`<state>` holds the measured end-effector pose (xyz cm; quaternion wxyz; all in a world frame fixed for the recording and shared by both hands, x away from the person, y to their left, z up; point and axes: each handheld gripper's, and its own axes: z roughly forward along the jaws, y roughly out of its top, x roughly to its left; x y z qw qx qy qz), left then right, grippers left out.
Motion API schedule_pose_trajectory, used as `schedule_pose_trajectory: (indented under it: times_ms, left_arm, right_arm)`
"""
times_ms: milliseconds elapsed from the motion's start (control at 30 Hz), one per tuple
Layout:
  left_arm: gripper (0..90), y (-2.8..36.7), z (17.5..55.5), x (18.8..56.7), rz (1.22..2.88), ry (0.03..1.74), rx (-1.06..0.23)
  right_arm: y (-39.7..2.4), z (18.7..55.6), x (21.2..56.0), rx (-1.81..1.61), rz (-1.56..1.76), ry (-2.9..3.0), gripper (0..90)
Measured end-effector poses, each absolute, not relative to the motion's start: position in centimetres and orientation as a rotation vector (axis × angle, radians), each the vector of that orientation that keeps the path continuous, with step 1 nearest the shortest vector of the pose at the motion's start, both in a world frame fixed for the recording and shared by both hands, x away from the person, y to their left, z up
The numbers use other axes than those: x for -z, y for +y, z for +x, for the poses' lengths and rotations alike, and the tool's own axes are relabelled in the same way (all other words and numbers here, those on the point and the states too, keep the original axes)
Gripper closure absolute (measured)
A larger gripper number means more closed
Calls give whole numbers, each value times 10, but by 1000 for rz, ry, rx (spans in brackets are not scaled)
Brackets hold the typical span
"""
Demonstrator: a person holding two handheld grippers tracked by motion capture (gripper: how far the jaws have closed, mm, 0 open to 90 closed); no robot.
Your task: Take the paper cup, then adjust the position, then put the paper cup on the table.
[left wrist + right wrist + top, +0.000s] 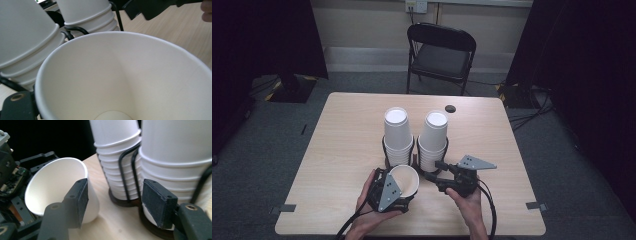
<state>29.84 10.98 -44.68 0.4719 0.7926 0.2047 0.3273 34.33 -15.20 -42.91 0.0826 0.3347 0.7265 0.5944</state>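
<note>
High view has the single white paper cup (404,181) tipped mouth-up in my left gripper (388,194), clamped so I can carry it clear. My right gripper (443,170) stands parted and empty beside the two stacks of upturned white cups (416,135) in their black wire holder (127,177), which crowd any forward path on the pale wooden table (342,140).

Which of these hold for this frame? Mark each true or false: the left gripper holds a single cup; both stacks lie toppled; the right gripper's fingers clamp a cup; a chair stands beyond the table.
1. The left gripper holds a single paper cup: true.
2. Both cup stacks lie toppled: false, they stand upright in a black wire holder.
3. The right gripper clamps a cup: false, its fingers stand apart, nothing between them.
4. A folding chair stands beyond the table: true.
</note>
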Motion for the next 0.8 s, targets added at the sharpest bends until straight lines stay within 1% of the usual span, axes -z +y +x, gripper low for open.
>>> schedule_pose_trajectory:
  times_ms: [333,567,700,733,800]
  left_arm:
    - [104,129,302,443,1820,589,-758]
    - [104,145,306,440,1794,628,-759]
    - [103,154,308,438,1767,654,-779]
    - [103,159,309,436,1752,667,-782]
    - [103,163,310,435,1733,680,-779]
  right_arm:
    - [-176,338,442,-1754,1056,2039,348]
    - [-186,334,449,-1717,1086,1969,322]
    - [-190,333,454,-1691,1082,1938,287]
    - [-192,332,457,-1705,1093,1918,254]
    - [-194,331,460,-1697,1089,1910,225]
